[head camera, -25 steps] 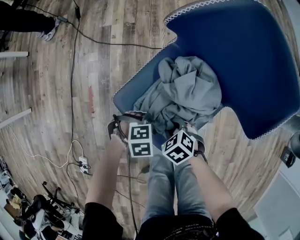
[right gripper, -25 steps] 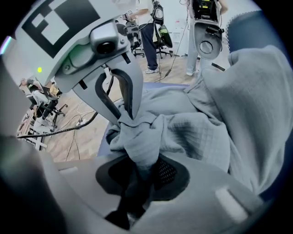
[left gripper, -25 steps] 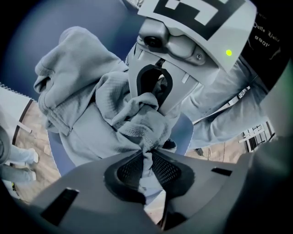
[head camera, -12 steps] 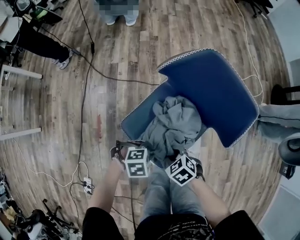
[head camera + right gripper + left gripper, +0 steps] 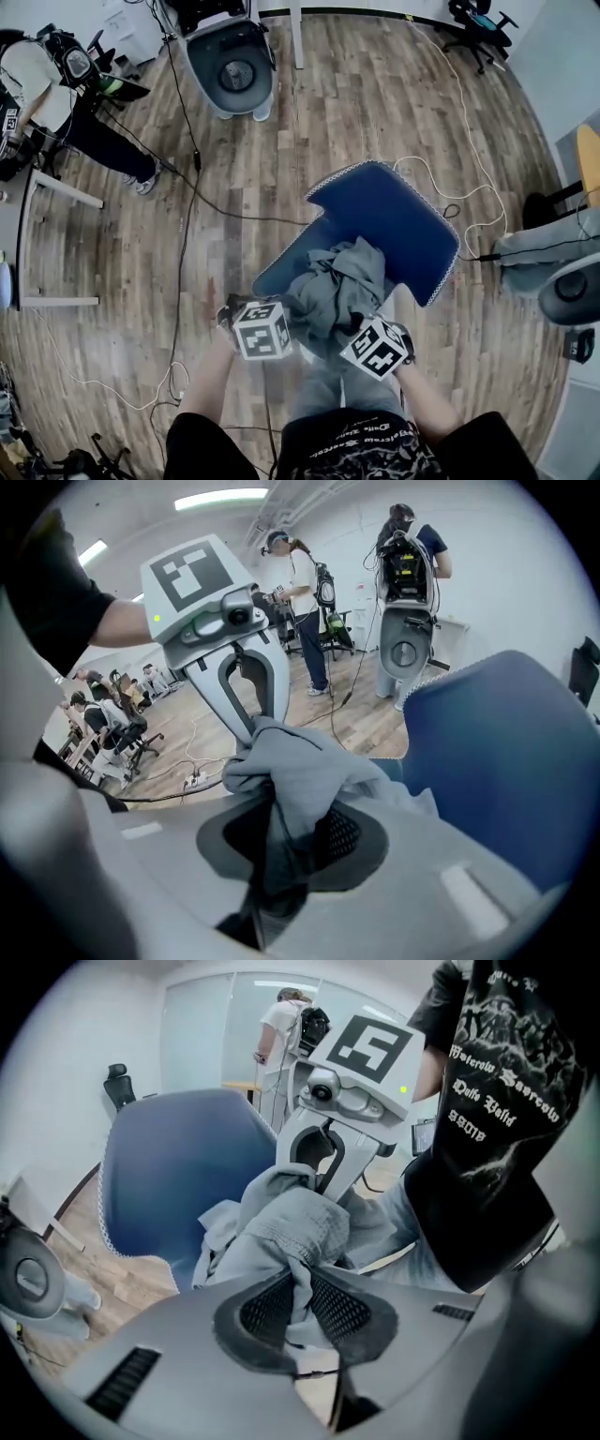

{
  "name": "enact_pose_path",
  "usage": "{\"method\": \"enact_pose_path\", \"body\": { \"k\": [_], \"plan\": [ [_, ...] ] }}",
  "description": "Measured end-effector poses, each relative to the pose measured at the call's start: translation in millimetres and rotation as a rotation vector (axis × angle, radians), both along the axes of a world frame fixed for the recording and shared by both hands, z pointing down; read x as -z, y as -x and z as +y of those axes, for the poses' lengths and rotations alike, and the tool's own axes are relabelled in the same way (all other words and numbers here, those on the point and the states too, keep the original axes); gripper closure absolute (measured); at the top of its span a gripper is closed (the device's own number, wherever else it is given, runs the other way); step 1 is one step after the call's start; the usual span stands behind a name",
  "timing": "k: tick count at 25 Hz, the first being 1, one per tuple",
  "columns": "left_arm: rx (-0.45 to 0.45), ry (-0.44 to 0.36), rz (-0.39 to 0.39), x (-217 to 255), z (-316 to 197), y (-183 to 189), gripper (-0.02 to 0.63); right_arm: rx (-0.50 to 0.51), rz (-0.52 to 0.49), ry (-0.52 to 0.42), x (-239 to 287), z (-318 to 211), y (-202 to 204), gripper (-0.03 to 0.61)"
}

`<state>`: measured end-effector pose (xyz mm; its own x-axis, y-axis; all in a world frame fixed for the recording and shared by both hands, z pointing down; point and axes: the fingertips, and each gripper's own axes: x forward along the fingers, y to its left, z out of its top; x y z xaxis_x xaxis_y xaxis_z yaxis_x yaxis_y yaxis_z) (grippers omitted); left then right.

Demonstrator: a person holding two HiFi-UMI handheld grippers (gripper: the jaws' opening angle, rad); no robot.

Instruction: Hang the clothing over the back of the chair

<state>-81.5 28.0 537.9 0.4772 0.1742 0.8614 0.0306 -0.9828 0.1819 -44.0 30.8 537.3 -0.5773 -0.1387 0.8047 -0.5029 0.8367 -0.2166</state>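
**Left side.** The left gripper (image 5: 272, 319) is held near the person, at the near left edge of the clothing (image 5: 337, 286). In the left gripper view its jaws (image 5: 300, 1297) are nearly together and pinch a narrow fold of the grey clothing (image 5: 291, 1227). The fold runs down between the two meshed pads. The rest of the cloth bulges out just beyond the jaw tips.

**Centre.** The clothing is a bunched grey garment. It hangs between the two grippers and reaches far and right over the seat of the blue chair (image 5: 394, 220). Whether its far part rests on the seat cannot be told.

**Right side.** The right gripper (image 5: 364, 328) is just beside the left one, at the near right edge of the clothing. In the right gripper view its jaws (image 5: 286, 841) are likewise nearly together and clamp a thicker wad of the cloth (image 5: 300, 771). The cloth spills over the pads toward the left gripper (image 5: 248, 686).

**Chair.** It stands on the wooden floor (image 5: 281, 141), its back on the far right. The back is bare blue with white edge stitching, and the cloth does not touch it.
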Motion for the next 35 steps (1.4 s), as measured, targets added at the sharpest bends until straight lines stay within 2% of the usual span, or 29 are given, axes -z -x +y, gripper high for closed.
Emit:
{"method": "enact_pose_path", "body": {
  "k": [3,9,14,19,24,28,31,35],
  "plan": [
    [-0.013,-0.030,0.043,38.8,-13.0,-2.8,0.555,0.013,-0.032,-0.029,36.4,-8.4,-5.5,0.501],
    [-0.029,-0.140,0.110,110.1,-40.3,-17.6,0.555,0.061,-0.057,-0.065,102.7,-21.8,-20.7,0.500],
    [-0.039,-0.243,0.154,165.8,-57.6,-29.0,0.555,0.093,-0.041,-0.162,153.8,-34.7,-32.1,0.500],
    [0.001,-0.324,0.267,222.6,-69.7,-39.7,0.555,0.053,-0.086,-0.264,213.6,-49.7,-42.0,0.500],
    [0.024,-0.413,0.361,278.6,-79.4,-43.9,0.555,0.033,-0.086,-0.365,271.5,-63.0,-47.0,0.500],
    [0.016,-0.495,0.414,313.6,-88.4,-54.0,0.555,-0.014,-0.078,-0.453,306.8,-72.4,-55.5,0.500],
    [0.021,-0.497,0.444,326.9,-96.9,-54.7,0.555,-0.050,-0.069,-0.467,320.8,-81.0,-55.2,0.500],
    [0.000,-0.532,0.439,349.0,-105.7,-59.7,0.555,-0.086,-0.076,-0.477,340.5,-89.3,-60.2,0.500]
  ]
}}
